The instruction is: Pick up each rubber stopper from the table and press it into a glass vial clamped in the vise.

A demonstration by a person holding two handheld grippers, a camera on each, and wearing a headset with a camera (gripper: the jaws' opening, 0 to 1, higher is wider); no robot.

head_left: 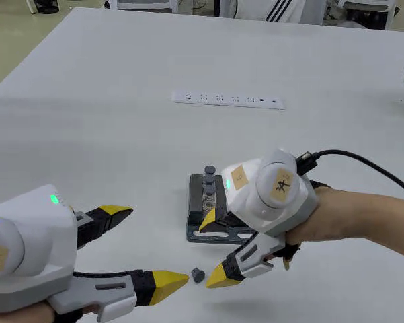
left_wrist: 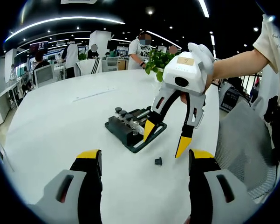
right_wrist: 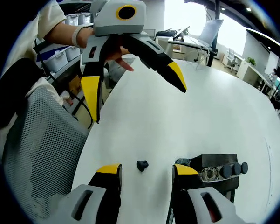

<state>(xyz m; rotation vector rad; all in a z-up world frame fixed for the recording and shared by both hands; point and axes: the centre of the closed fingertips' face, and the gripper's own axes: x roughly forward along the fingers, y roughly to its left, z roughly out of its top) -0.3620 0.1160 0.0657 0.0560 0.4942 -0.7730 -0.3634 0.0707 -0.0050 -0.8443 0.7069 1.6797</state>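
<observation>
R gripper (head_left: 215,247): jaws spread wide, nothing held. Yellow tips point down-left at the table (head_left: 121,81). Far tip is at near side of vise (head_left: 200,232), contact can't tell; near tip just right of stopper (head_left: 197,274), not touching. L gripper (head_left: 144,245): also wide apart, empty; its near tip is just left of stopper w/ a small gap, far tip well clear. Labels: two tan stickers (head_left: 282,185) on R gripper body w/ handwritten marks, not legible. Another tan sticker on L gripper is cut by frame edge, unreadable. Stopper: small, dark grey, round, narrower at one end, lying loose on table on near side of vise, between the two grippers' near tips. In right gripper view it sits a bit ahead, between that gripper's own jaw tips. Vise: black, low, mid-table, holding a row of vials (right_wrist: 208,173). The three far ones are plugged dark; near one is clear glass and looks unplugged in right gripper view. White power strip (head_left: 227,99) on far side, well apart from vise. Green LED (head_left: 54,199) lit on top of L gripper.
</observation>
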